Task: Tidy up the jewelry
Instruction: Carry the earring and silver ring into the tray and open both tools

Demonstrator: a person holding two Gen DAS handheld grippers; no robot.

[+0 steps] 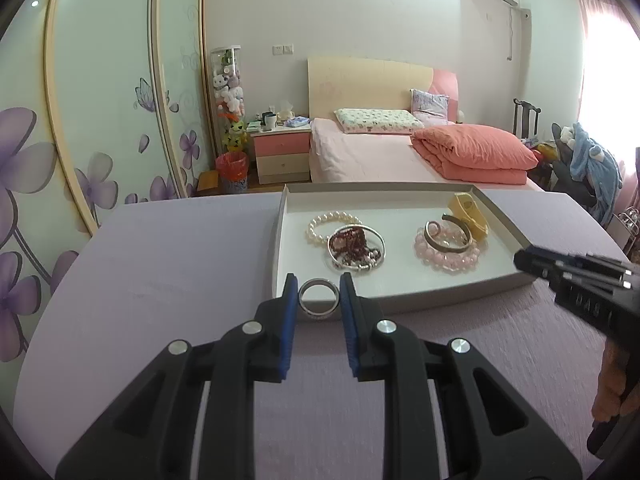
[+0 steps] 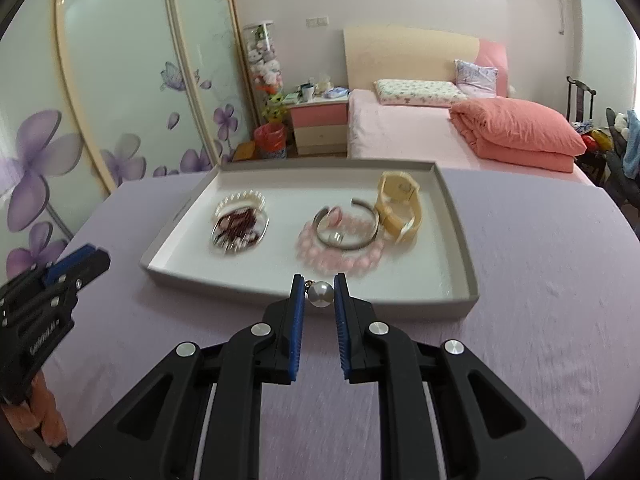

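Observation:
A shallow white tray (image 1: 280, 240) (image 2: 452, 216) sits on a lilac tablecloth. It holds a white pearl bracelet (image 1: 320, 222), a dark red bead piece inside a silver bangle (image 1: 356, 246), a pink bead bracelet (image 1: 446, 254) under a silver cuff (image 1: 448, 236), and a yellow watch (image 2: 400, 208). My left gripper (image 1: 319, 294) is shut on a silver ring (image 1: 319, 300) at the tray's near edge. My right gripper (image 2: 320, 292) is shut on a pearl earring (image 2: 321, 294) at the tray's near rim. Each gripper also shows in the other view, the right (image 1: 532, 258) and the left (image 2: 80, 262).
The lilac table (image 2: 540, 280) stretches left and right of the tray. Behind it stand a pink bed (image 1: 380, 152), a nightstand (image 1: 282, 152), a red bin (image 1: 232, 170) and a floral wardrobe (image 1: 80, 120). A hand (image 1: 616, 384) holds the right gripper.

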